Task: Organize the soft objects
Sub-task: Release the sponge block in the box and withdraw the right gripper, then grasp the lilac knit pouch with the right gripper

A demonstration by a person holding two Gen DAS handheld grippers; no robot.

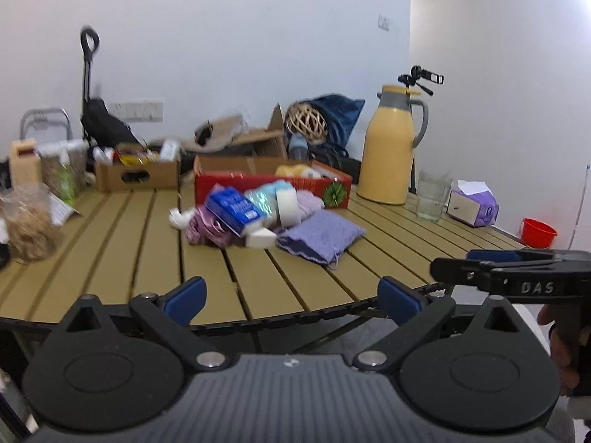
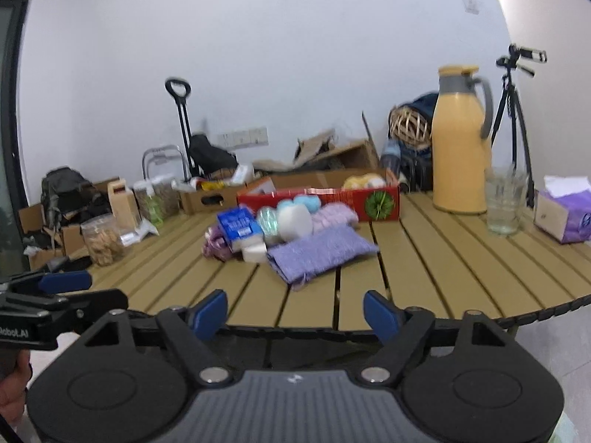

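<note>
So both my claws are hanging off the near edge of the surface (image 1: 110,229), nothing grabbed yet. Going left to right: left claw (image 1: 291,301) is spread wide and empty, and the pile (image 1: 258,214) of soft stuff sits ahead of it, a touch left of its centerline, well apart from the tips. Right claw (image 2: 295,315) is spread and empty too, and from its camera the pile is pretty much dead ahead, with the purple cloth (image 2: 317,254) as the nearest piece, lying flat with its long axis slanting from near-left up to far-right. Red box (image 2: 332,199) is right behind the pile, touching or just about, open top facing up. My guess is the right side has the straighter line to that cloth, so I'd lead with it. Frames are a bit blurry, so I can't tell exactly what the smaller bits are.
</note>
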